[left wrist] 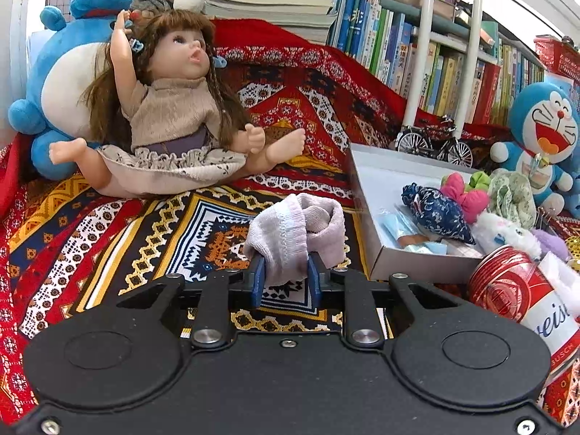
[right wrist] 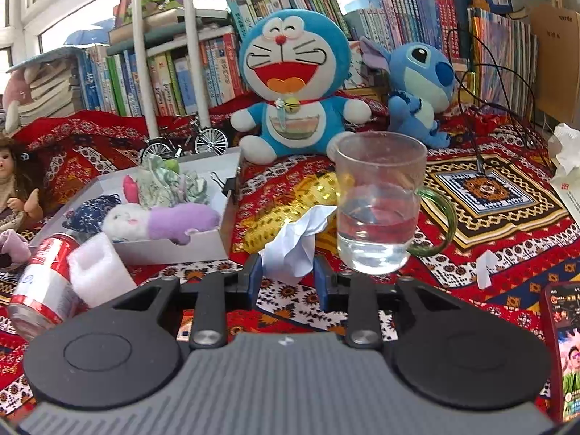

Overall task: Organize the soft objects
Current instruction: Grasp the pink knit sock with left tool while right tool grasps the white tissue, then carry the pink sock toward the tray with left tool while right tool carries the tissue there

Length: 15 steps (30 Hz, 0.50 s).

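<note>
In the left wrist view my left gripper [left wrist: 285, 278] is shut on a pale lilac sock [left wrist: 295, 233], which bunches up above the blue pads over the patterned cloth. To its right stands a white box [left wrist: 366, 195] with several soft items in it: a navy print pouch [left wrist: 436, 214], a pink plush piece [left wrist: 465, 194] and a green floral scrunchie [left wrist: 511, 192]. In the right wrist view my right gripper [right wrist: 289, 278] is shut on a crumpled white tissue [right wrist: 295, 244]. The same white box [right wrist: 203, 244] lies to its left, holding a white and purple plush [right wrist: 163, 219].
A doll [left wrist: 174, 116] leans on a blue plush [left wrist: 69, 72] at the back left. A glass mug [right wrist: 378, 203] with water stands just right of the tissue. A red can [right wrist: 43, 282], a foam block [right wrist: 99, 272], a phone [right wrist: 563, 351], a Doraemon plush [right wrist: 293, 83] and a Stitch plush [right wrist: 417, 90] surround the cloth.
</note>
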Tool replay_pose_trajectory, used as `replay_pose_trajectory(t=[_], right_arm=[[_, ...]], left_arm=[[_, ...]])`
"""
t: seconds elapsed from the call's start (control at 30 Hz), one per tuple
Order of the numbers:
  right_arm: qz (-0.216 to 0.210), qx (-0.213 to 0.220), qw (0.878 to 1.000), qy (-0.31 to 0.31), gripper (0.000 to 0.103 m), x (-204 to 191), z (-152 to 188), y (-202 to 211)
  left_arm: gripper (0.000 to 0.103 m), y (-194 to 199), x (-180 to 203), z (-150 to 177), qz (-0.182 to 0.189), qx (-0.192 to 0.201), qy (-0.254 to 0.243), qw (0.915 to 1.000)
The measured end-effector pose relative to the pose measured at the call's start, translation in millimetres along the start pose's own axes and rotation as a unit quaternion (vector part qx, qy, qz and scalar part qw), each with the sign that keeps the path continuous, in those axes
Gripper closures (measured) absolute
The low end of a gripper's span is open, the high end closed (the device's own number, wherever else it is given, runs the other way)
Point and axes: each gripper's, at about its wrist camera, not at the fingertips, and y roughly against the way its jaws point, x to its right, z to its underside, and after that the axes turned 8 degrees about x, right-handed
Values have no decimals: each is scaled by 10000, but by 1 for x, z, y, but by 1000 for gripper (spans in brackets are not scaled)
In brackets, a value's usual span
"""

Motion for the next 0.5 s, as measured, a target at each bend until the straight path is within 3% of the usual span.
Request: replay_pose_trajectory(t=[0.5], right_arm=[[-271,204,9994,100,68,-18,-17,9]], left_arm=[[81,15,12,-18,336,192,113,9992]])
